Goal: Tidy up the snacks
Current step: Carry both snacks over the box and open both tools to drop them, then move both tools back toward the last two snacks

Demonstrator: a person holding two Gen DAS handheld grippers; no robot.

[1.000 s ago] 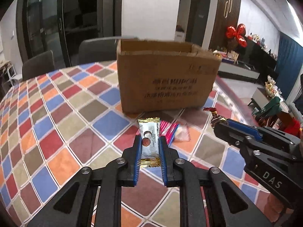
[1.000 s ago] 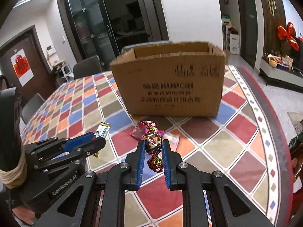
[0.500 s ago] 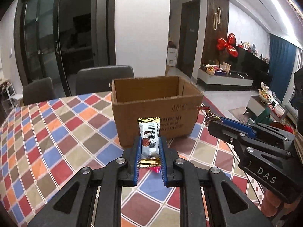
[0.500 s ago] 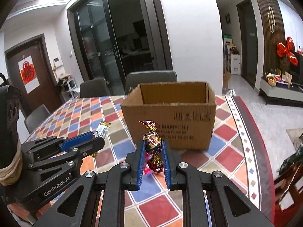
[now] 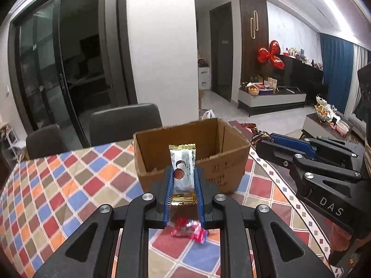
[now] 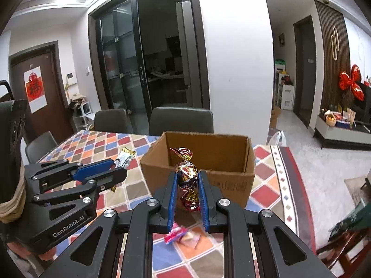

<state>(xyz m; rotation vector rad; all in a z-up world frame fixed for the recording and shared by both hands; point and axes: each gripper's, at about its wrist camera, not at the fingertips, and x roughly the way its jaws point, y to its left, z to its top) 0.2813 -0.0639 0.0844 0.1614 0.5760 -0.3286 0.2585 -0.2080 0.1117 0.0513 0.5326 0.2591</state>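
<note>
Above the checkered tablecloth [image 5: 69,185], jaws pinch a glossy flat bar [image 5: 182,173] (left) and a crinkly foil candy [image 6: 187,176] (right).

My left gripper [image 5: 183,186] pinches a white gold-ended snack bar [image 5: 182,172], my right gripper [image 6: 187,188] to its right pinches a foil-twisted red-gold candy [image 6: 187,178]; open brown cardboard box [image 6: 208,159] ahead on checkered tablecloth table [image 5: 69,185], pink wrapped candies [image 5: 189,230] below, grey chairs [image 6: 180,120] behind

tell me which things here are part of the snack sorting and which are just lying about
Part of the job:
- white snack bar, in the left jaws
- foil-wrapped candy, in the right jaws
- cardboard box
- pink wrapped sweets on the table

Lying about:
- chairs
- red balloon bow
</note>
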